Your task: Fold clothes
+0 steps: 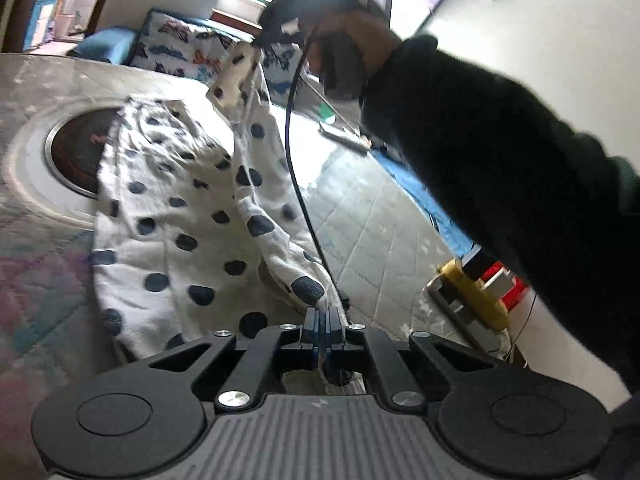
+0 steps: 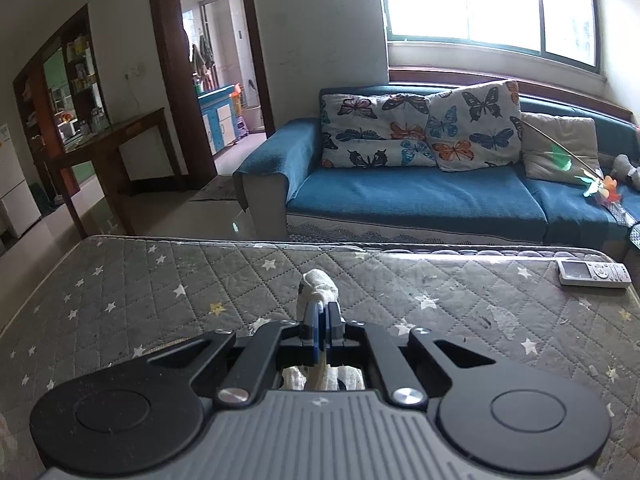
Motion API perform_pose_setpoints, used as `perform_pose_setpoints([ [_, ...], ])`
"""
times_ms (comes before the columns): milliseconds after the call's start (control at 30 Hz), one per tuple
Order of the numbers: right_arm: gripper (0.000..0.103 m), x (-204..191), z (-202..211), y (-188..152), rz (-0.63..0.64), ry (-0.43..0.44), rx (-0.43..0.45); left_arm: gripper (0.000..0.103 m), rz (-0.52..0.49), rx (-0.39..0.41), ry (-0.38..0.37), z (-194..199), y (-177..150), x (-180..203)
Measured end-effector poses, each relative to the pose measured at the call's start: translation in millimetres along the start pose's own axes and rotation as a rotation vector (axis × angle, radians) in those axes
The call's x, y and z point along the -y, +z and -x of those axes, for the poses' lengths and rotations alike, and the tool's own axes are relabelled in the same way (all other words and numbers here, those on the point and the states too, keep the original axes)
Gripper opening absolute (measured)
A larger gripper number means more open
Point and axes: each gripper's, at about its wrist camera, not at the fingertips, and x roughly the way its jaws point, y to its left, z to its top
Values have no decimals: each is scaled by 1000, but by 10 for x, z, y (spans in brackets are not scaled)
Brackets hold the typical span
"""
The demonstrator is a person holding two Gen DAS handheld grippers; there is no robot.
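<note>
The white garment with dark blue dots (image 1: pixel 172 216) hangs stretched between my two grippers above the quilted grey table cover (image 2: pixel 168 280). In the left wrist view its body drapes down from the middle toward nine o'clock, its lower edge lying over the cover and over part of a dark round hotplate (image 1: pixel 76 152) set in a pale ring at ten o'clock.

My left gripper (image 1: pixel 323 314) has its fingers pressed together on one edge of the cloth, a dotted fold bunching just above the tips. My right gripper (image 2: pixel 322 312) is likewise clamped on a white corner, a small roll of fabric poking out past the tips at twelve o'clock. From the left camera that right gripper (image 1: pixel 280 24) shows at twelve o'clock, lifted high in my hand, with my dark sleeve (image 1: pixel 500 152) running down to three o'clock and a black cable (image 1: pixel 294 152) trailing beside the cloth.

Past the cover, a white remote (image 2: pixel 594 274) lies at three o'clock in the right wrist view. Behind it stands a blue sofa (image 2: pixel 420 192) with butterfly cushions (image 2: pixel 420 132) under a bright window (image 2: pixel 488 4).
</note>
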Motion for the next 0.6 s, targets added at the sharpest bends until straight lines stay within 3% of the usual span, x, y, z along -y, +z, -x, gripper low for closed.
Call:
perform_pose_setpoints([
  [200,2,-205,-87,-28,-4,19,-4,3,80,47,47,333,-99,-162],
  [400,4,-592,-400,-169,22,105,-53,3,182,18,96,371,-222,-397],
  [533,13,-794,-557,-332,45,210,-118,3,215,-2,109,371,-272,-489],
  [600,25,-840,-562,-382,63,254,-130,3,227,-9,111,372,-282,-525],
])
